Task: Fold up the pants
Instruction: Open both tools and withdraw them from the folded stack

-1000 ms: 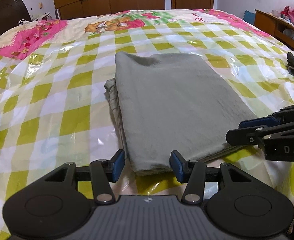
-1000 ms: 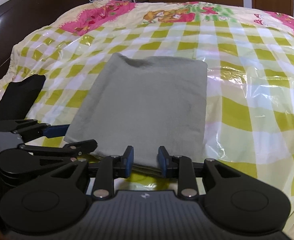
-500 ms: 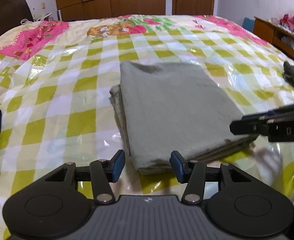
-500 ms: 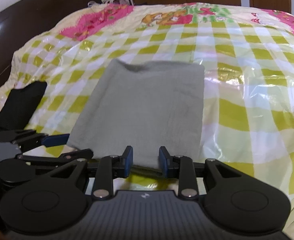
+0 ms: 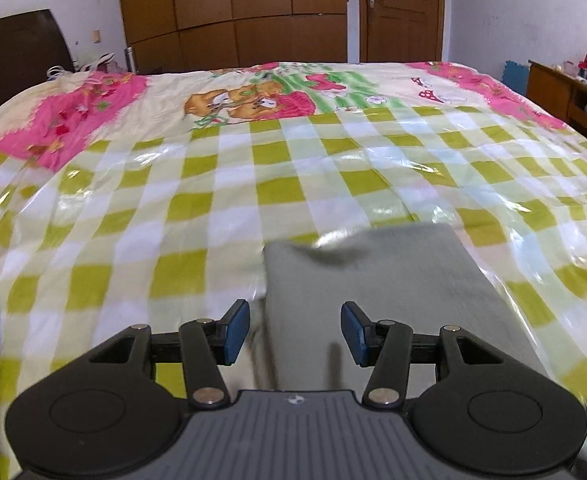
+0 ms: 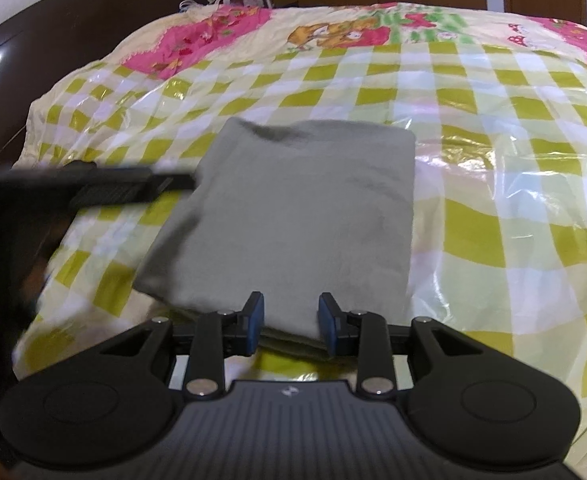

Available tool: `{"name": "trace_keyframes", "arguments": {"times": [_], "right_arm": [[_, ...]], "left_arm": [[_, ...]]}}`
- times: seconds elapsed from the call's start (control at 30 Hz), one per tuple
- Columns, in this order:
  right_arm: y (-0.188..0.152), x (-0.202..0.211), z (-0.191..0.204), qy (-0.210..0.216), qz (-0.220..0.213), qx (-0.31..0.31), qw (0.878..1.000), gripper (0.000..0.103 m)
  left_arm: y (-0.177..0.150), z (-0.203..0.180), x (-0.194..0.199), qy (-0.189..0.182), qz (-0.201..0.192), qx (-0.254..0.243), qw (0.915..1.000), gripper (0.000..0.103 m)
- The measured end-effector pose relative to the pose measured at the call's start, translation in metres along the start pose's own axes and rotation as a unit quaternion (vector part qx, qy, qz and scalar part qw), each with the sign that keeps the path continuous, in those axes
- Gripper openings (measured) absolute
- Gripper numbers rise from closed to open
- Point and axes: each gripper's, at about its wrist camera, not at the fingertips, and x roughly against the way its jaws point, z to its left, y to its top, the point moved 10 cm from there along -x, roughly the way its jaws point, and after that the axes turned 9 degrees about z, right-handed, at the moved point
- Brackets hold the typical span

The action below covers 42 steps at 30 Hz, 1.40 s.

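**Left tongs pull away from the folded pants**

My left tongs (image 5: pixel 295 330) have just lifted and swung off along the pants' (image 6: pixel 293 216) left side — a second ago they sat at the near edge beside my right tongs (image 6: pixel 288 318). Both stand apart, clamping nothing; the right ones straddle the near hem without pinching it. The pants lie as a neat grey rectangle near the foot edge of the bed (image 6: pixel 513 240), middle of its width — to me the fold looks finished.
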Motion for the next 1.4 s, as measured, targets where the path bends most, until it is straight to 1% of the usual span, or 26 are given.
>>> {"name": "trace_keyframes", "arguments": {"times": [0.07, 0.17, 0.27, 0.33, 0.4, 0.53, 0.7, 0.8, 0.87, 0.93, 1.03, 1.17, 1.27, 1.4], "right_arm": [[-0.002, -0.001, 0.002, 0.002, 0.003, 0.004, 1.000, 0.032], [-0.003, -0.004, 0.002, 0.005, 0.006, 0.008, 1.000, 0.032], [-0.003, -0.008, 0.001, 0.007, 0.009, 0.011, 1.000, 0.032], [-0.004, -0.010, 0.000, 0.009, 0.013, 0.011, 1.000, 0.032], [-0.005, -0.012, -0.001, 0.012, 0.016, 0.013, 1.000, 0.033], [-0.005, -0.012, 0.001, 0.015, 0.012, 0.017, 1.000, 0.036], [-0.007, -0.004, 0.003, 0.014, -0.001, 0.017, 1.000, 0.036], [-0.009, 0.001, 0.004, 0.012, -0.010, 0.013, 1.000, 0.036], [-0.012, 0.003, 0.006, 0.014, -0.010, 0.011, 1.000, 0.036], [-0.014, 0.003, 0.009, 0.017, -0.008, 0.014, 1.000, 0.036], [-0.017, 0.002, 0.013, 0.014, -0.010, 0.019, 1.000, 0.036], [-0.019, 0.003, 0.010, 0.011, -0.012, 0.010, 1.000, 0.036], [-0.018, 0.003, 0.006, 0.006, -0.016, 0.002, 1.000, 0.036], [-0.019, 0.003, 0.002, 0.001, -0.017, -0.003, 1.000, 0.036]], "left_arm": [[0.012, -0.001, -0.017, 0.000, 0.004, 0.000, 1.0000, 0.061], [0.022, 0.007, -0.044, 0.012, 0.021, 0.016, 0.9996, 0.061], [0.020, 0.025, -0.063, 0.034, 0.040, 0.037, 0.9980, 0.062], [0.017, 0.035, -0.066, 0.033, 0.043, 0.054, 0.9970, 0.065], [0.013, 0.044, -0.060, 0.033, 0.038, 0.072, 0.9962, 0.065], [0.005, 0.051, -0.040, 0.039, 0.024, 0.079, 0.9958, 0.065], [-0.023, 0.048, -0.007, 0.037, 0.015, 0.084, 0.9957, 0.065], [-0.049, 0.038, 0.010, 0.030, 0.027, 0.080, 0.9960, 0.066], [-0.067, 0.027, 0.020, 0.026, 0.034, 0.068, 0.9967, 0.068], [-0.082, 0.016, 0.028, 0.020, 0.039, 0.063, 0.9970, 0.072], [-0.099, 0.004, 0.037, 0.011, 0.050, 0.066, 0.9965, 0.075], [-0.112, -0.010, 0.046, 0.001, 0.057, 0.060, 0.9965, 0.077], [-0.118, -0.018, 0.049, 0.006, 0.061, 0.047, 0.9970, 0.080], [-0.128, -0.024, 0.049, 0.012, 0.069, 0.047, 0.9965, 0.080]]}}
